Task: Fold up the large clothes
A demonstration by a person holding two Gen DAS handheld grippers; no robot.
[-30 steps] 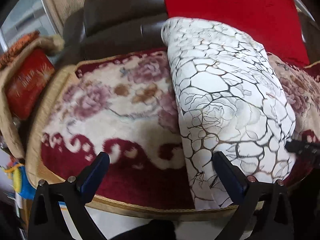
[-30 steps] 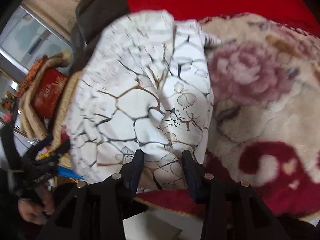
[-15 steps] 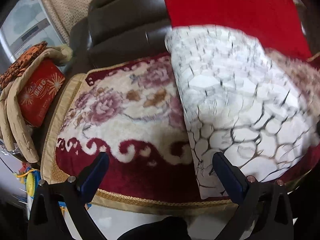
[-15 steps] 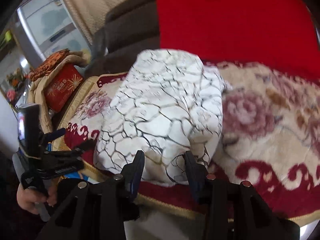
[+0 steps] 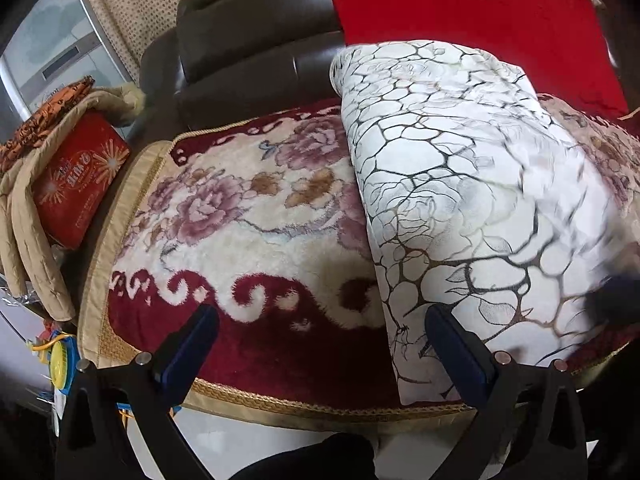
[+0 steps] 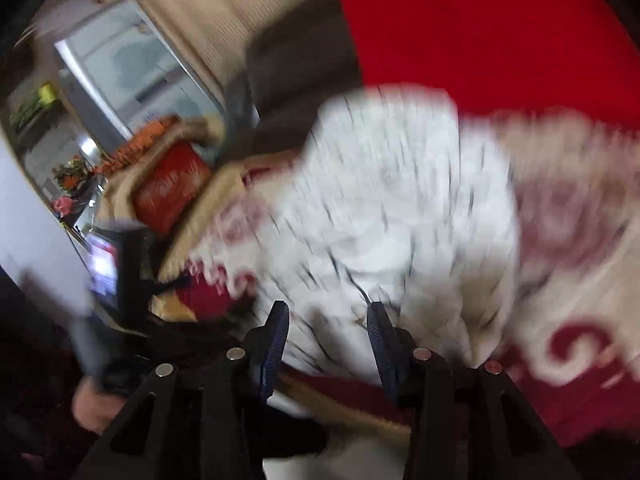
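Lying folded on the right half of the floral blanket (image 5: 248, 232), reaching from the dark sofa (image 5: 248, 48) back down to the gold-trimmed front hem: white crackle-print garment (image 5: 460, 200). Seen sharply only from the left wrist, apart from smear along its right side. Hovering at the bottom of that frame with jaws spread wide and nothing between them: left gripper (image 5: 320, 344), its right finger in front of the garment's lower left corner, its left finger over the crimson border. Draped on the sofa back at upper right: red cloth (image 5: 472, 12). Tucked among beige quilted padding at far left: red box (image 5: 80, 176).

Shown only from the right wrist, and heavily blurred: a hand (image 6: 90, 404) at lower left gripping a dark handle, plus a bright window (image 6: 132, 68) at upper left. Standing partly apart at bottom centre: right gripper (image 6: 328, 332), with the garment's (image 6: 392, 200) near edge showing in the gap; cannot tell whether pads press on cloth.

Open blanket left of the garment, bare to the hem; pale floor (image 5: 248, 444) below the front edge.
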